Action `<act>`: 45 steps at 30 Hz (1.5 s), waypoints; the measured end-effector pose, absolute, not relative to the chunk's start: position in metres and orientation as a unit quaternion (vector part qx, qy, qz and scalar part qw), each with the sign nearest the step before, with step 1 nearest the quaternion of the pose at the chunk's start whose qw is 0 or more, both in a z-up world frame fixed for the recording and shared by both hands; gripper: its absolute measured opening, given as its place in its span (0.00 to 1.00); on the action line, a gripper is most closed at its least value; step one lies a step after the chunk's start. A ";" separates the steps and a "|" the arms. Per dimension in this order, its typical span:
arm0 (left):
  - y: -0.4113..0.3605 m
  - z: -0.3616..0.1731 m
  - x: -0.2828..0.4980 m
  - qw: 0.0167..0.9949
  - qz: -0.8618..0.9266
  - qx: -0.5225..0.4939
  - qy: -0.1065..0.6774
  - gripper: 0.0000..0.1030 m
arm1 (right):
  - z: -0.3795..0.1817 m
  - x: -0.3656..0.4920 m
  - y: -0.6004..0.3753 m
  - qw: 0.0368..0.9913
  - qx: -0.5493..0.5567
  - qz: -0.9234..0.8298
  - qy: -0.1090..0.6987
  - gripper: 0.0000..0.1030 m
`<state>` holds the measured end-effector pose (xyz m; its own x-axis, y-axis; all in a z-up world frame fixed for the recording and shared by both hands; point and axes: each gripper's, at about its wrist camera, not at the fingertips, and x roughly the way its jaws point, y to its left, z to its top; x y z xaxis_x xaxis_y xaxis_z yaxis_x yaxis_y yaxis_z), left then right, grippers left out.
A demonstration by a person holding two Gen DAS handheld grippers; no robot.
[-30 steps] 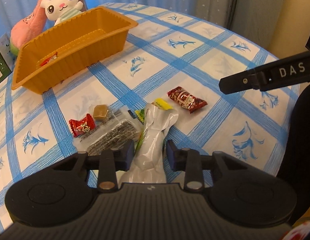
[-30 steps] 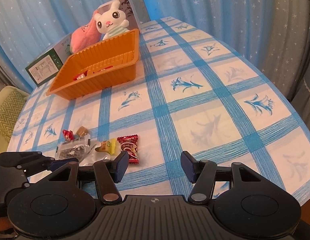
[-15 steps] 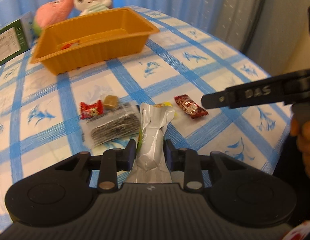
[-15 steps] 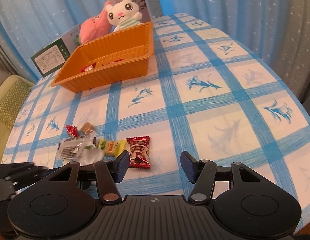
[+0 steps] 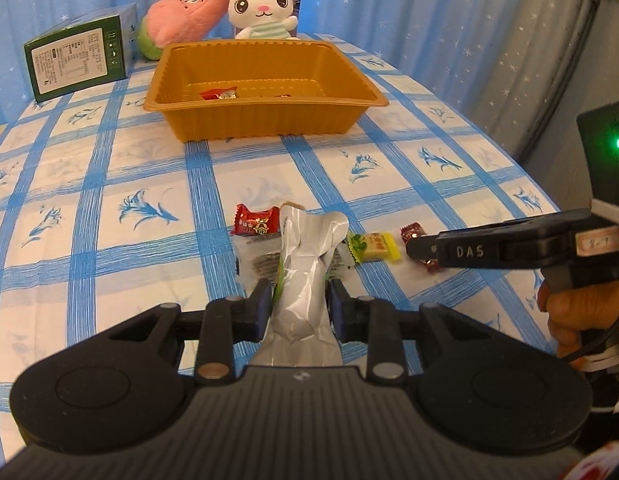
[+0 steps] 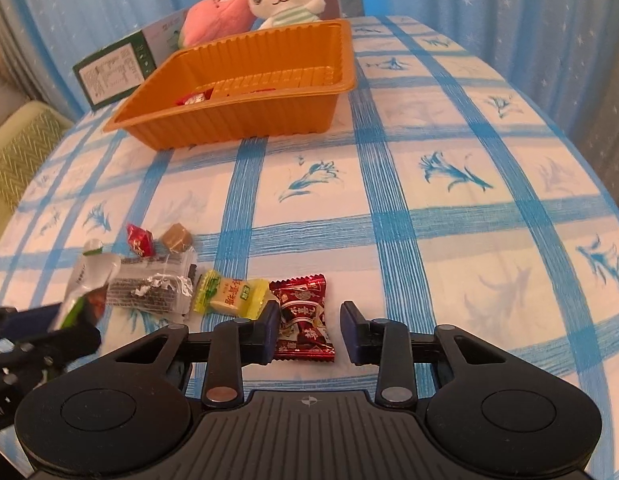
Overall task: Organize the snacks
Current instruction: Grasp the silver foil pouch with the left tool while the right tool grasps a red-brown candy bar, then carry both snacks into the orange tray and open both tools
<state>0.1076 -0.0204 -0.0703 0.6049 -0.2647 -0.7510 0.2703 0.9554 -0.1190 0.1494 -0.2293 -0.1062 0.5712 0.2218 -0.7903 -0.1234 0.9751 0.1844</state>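
My left gripper [image 5: 297, 308] is shut on a silver snack pouch [image 5: 305, 272] and holds it above the tablecloth. Below it lie a red candy [image 5: 255, 222], a clear pack of dark wafers [image 5: 261, 264] and a yellow-green candy [image 5: 373, 246]. My right gripper [image 6: 309, 332] is open, its jaws on either side of a dark red candy [image 6: 303, 320] on the cloth. The orange tray [image 5: 265, 120] stands at the back with a few red candies [image 5: 219, 94] inside. In the right wrist view the pouch [image 6: 87, 280] shows at the left, and the tray [image 6: 237, 120] at the back.
A green box [image 5: 79, 62], a pink plush [image 5: 181, 12] and a white rabbit plush [image 5: 263, 8] stand behind the tray. A brown caramel cube [image 6: 175, 237] lies by the wafers. The round table's edge curves at right, with curtains beyond.
My left gripper has lifted the silver pouch and turned toward the tray. My right gripper has come down and forward, so its open jaws now flank the dark red candy.
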 end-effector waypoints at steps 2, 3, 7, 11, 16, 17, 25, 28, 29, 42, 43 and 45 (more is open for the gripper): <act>-0.020 -0.071 0.107 0.896 -0.148 0.001 0.420 0.27 | -0.106 0.148 -0.226 0.885 0.040 0.102 0.452 0.23; -0.020 -0.071 0.106 0.895 -0.146 -0.001 0.421 0.27 | -0.106 0.147 -0.224 0.885 0.032 0.104 0.452 0.22; -0.017 -0.071 0.105 0.894 -0.138 -0.009 0.427 0.27 | -0.103 0.142 -0.227 0.886 0.038 0.106 0.450 0.20; -0.013 -0.067 0.107 0.894 -0.123 -0.016 0.430 0.27 | -0.094 0.137 -0.232 0.888 0.050 0.104 0.445 0.20; -0.007 -0.057 0.112 0.895 -0.110 -0.035 0.430 0.27 | -0.076 0.136 -0.235 0.893 0.063 0.105 0.434 0.20; -0.006 -0.055 0.113 0.896 -0.108 -0.039 0.430 0.27 | -0.072 0.136 -0.235 0.894 0.064 0.106 0.431 0.20; -0.003 -0.036 0.126 0.901 -0.099 -0.050 0.420 0.27 | -0.049 0.144 -0.231 0.901 0.065 0.115 0.413 0.20; -0.002 -0.030 0.132 0.902 -0.098 -0.054 0.417 0.27 | -0.045 0.147 -0.229 0.902 0.064 0.118 0.410 0.20; -0.002 -0.029 0.135 0.902 -0.097 -0.055 0.416 0.27 | -0.044 0.149 -0.228 0.902 0.063 0.119 0.410 0.20; 0.009 0.002 0.197 0.911 -0.095 -0.061 0.396 0.27 | -0.008 0.203 -0.220 0.914 0.050 0.132 0.380 0.20; 0.009 0.004 0.203 0.912 -0.094 -0.060 0.394 0.27 | -0.006 0.208 -0.220 0.915 0.050 0.133 0.379 0.20; 0.010 0.008 0.215 0.914 -0.094 -0.056 0.392 0.27 | -0.003 0.220 -0.219 0.915 0.050 0.133 0.377 0.20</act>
